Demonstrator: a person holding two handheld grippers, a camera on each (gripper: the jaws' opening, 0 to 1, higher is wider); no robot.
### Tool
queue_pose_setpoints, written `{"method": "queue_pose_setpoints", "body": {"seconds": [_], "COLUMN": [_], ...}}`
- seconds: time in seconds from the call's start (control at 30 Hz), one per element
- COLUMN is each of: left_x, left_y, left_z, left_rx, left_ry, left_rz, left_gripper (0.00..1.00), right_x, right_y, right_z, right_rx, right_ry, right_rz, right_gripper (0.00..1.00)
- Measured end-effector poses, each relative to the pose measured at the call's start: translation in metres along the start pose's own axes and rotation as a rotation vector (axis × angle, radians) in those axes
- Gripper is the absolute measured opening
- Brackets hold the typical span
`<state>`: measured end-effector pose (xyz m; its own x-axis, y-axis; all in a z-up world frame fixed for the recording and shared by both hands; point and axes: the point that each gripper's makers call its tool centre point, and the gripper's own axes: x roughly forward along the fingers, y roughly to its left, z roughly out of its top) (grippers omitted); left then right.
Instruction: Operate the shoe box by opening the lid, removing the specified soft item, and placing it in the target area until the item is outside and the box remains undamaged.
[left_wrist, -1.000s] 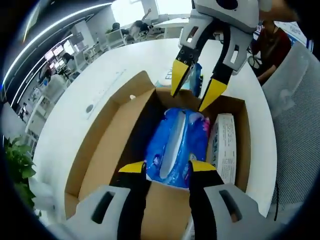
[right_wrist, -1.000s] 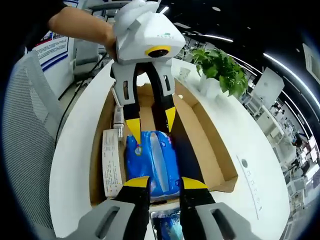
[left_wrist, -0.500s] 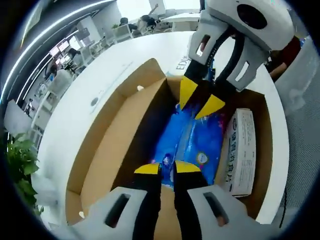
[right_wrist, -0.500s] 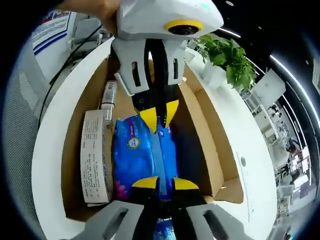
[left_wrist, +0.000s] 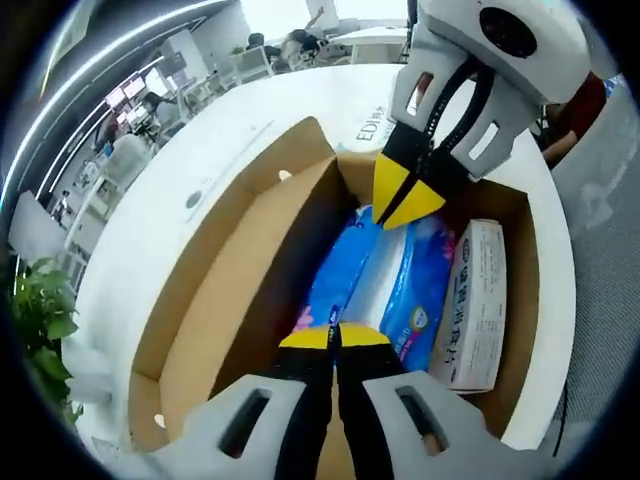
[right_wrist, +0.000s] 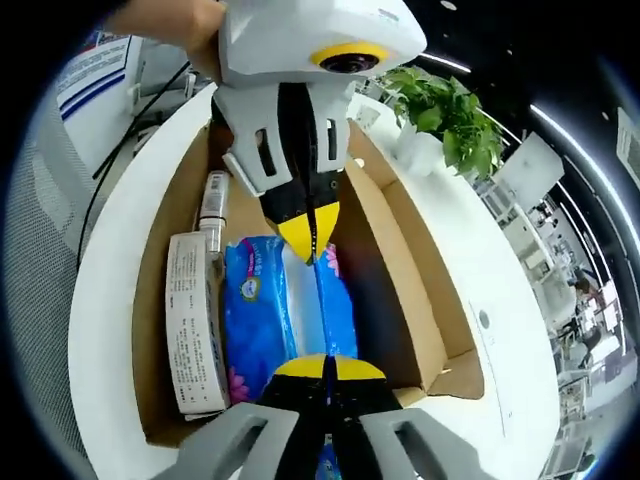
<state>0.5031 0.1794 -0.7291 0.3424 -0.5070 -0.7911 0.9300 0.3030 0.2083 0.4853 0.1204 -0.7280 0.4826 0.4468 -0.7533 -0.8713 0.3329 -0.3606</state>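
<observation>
The brown cardboard shoe box (left_wrist: 240, 270) lies open on a white table, its lid folded out to the side. Inside it lies a soft blue plastic tissue pack (left_wrist: 395, 275). My left gripper (left_wrist: 335, 338) is shut on the pack's near end. My right gripper (left_wrist: 405, 203) comes in from the top right and is pinched shut on the far end. In the right gripper view the same pack (right_wrist: 262, 315) lies in the box (right_wrist: 400, 270), with my right gripper (right_wrist: 323, 368) shut on one end and my left gripper (right_wrist: 309, 240) shut on the other.
A long white printed carton (left_wrist: 470, 305) lies beside the pack against the box wall, also seen as the carton (right_wrist: 190, 325). A small tube (right_wrist: 212, 205) lies past it. A potted plant (right_wrist: 445, 125) stands on the round white table (right_wrist: 110, 300). A mesh chair sits off the table's edge.
Both grippers came down into the box and went from open to shut, each pinching one end of the blue pack. The pack has stayed in the box.
</observation>
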Motion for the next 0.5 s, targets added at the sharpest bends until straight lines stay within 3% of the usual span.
{"method": "queue_pose_setpoints", "body": {"seconds": [0.5], "left_x": [-0.039], "left_y": [0.007], "left_z": [0.016], "left_rx": [-0.006], "left_ry": [-0.054], "left_rz": [0.04], "left_gripper": [0.0], "right_x": [-0.028], "right_y": [-0.005], "right_z": [0.029], "right_rx": [0.024], "right_ry": [-0.089], "right_rz": [-0.031], "right_gripper": [0.0]}}
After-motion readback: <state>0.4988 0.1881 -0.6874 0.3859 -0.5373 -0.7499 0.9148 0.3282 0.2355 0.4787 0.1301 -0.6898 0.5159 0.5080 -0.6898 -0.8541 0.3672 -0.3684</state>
